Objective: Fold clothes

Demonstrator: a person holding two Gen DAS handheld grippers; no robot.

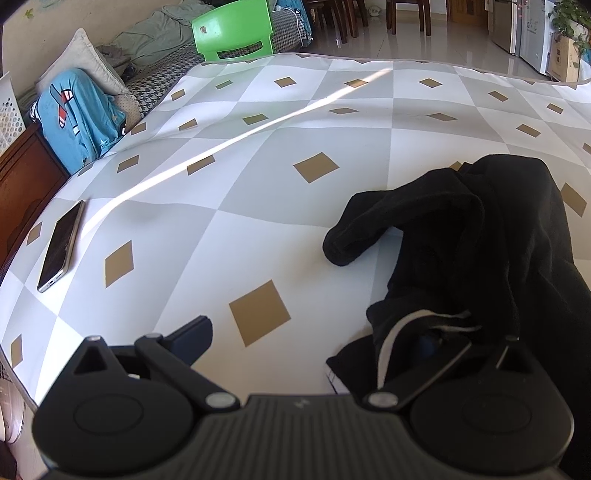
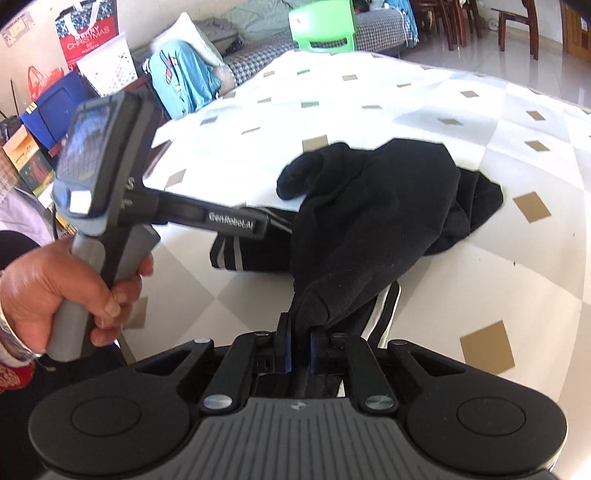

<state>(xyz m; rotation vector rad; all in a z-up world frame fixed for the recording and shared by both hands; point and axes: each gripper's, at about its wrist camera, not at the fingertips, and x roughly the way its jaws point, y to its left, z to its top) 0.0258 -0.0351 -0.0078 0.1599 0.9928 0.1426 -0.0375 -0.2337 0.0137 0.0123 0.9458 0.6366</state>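
On the table [image 1: 258, 206], right fingers [image 2: 283, 347] pinch the black garment [image 2: 373, 206].

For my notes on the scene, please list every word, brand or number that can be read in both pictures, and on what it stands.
"GenRobot.AI": on the arm of the left gripper, seen from the right wrist.
"MERRY CHRISTMAS": on the red bag; the smaller print under it is too small to read.
A letter "S" on the left gripper's body; the rest is hidden.
Print on the boxes at left: too blurred.
Left wrist view: no readable text.
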